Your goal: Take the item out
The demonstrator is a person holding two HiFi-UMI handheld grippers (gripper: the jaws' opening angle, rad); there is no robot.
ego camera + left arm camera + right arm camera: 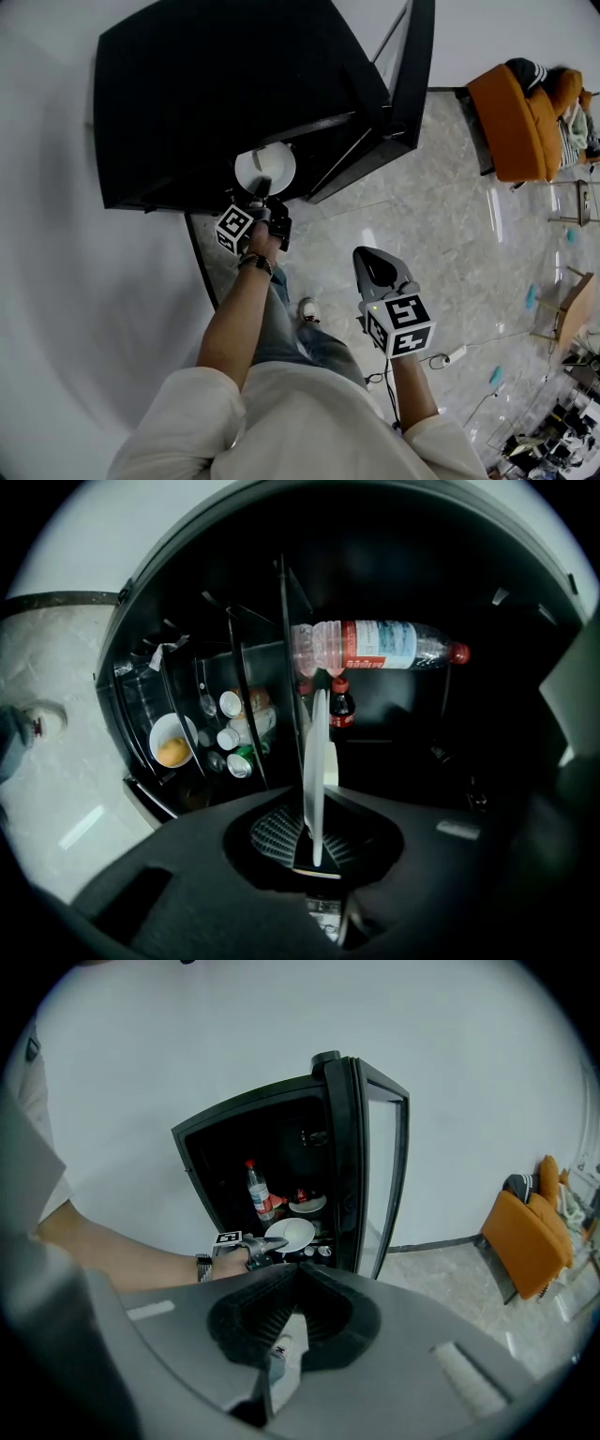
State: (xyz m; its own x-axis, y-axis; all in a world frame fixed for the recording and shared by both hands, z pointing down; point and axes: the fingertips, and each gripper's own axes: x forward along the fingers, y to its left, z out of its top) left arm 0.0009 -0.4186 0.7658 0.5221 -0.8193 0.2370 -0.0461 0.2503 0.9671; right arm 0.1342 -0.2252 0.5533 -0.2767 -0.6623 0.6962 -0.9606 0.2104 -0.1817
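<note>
While the right gripper [375, 265] hangs well apart over the floor, its jaws together with nothing between them, the left gripper [264, 190] is clamped on the rim of a white plate [265, 167], pads pressing both faces. The plate is at the front edge of the black fridge's [234, 94] opening, beside the open door [414, 75]. Deeper inside stands a red-capped water bottle [375, 647].

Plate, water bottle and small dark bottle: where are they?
plate [317, 761], left gripper view, its thin white edge.
water bottle [375, 646], left gripper view, its label.
small dark bottle [341, 706], left gripper view, its body.
</note>
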